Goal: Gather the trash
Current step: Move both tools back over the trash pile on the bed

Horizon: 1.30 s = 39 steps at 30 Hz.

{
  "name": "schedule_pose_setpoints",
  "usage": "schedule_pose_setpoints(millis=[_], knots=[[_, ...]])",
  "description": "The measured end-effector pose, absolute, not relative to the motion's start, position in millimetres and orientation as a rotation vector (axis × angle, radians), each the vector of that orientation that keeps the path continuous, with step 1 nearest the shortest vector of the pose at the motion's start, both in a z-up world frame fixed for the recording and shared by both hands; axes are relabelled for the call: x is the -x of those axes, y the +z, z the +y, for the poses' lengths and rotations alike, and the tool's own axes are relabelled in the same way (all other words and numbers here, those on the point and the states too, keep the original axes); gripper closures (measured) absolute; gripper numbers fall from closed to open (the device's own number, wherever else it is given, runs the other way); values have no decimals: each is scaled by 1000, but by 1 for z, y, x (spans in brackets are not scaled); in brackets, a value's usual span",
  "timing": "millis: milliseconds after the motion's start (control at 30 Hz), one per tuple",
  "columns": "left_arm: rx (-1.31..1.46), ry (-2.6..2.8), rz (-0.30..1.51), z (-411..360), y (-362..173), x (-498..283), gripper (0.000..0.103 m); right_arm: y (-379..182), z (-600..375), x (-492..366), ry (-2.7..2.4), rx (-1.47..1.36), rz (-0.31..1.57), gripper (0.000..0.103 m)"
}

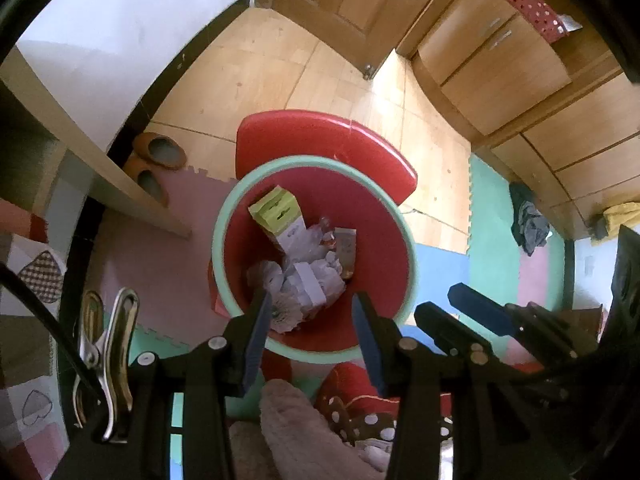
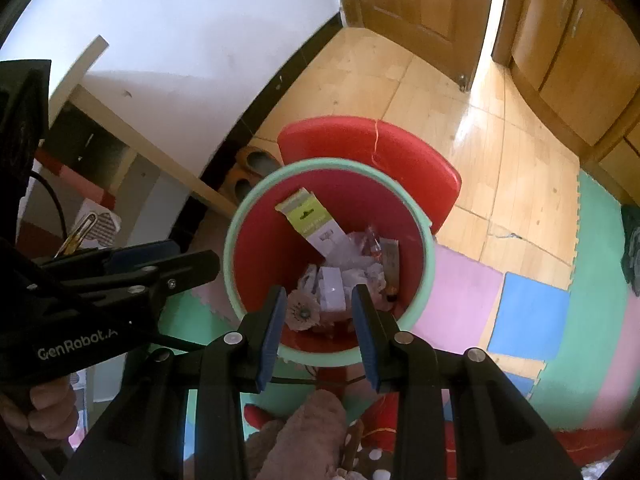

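Over the red bin (image 1: 384,216), both grippers empty, crumpled trash (image 1: 308,276) indistinct

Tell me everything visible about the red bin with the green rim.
The bin is round, seemingly plastic, red inside with a pale green rim. It stands upright on the foam floor mats, open, partly filled with crumpled paper and small cartons; a green-and-white box leans against its inner wall. A red lid-like piece lies behind it. Both grippers hover above, open and empty.
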<state>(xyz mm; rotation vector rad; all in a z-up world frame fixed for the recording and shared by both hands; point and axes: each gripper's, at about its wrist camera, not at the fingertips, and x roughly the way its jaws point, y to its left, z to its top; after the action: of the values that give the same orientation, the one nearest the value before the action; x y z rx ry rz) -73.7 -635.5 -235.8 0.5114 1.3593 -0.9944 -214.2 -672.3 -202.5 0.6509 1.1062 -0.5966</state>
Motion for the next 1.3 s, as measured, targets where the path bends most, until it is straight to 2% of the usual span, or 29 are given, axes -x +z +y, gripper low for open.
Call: schedule_pose_setpoints(millis=[567,1300], knots=[[-406,-957,1275,-594,-158,58,59,-125,-639,196,-519,-545,1014,68],[-228,-781,1174,-472,-66,8,59,-39,-535,127,-274,-368,942,68]])
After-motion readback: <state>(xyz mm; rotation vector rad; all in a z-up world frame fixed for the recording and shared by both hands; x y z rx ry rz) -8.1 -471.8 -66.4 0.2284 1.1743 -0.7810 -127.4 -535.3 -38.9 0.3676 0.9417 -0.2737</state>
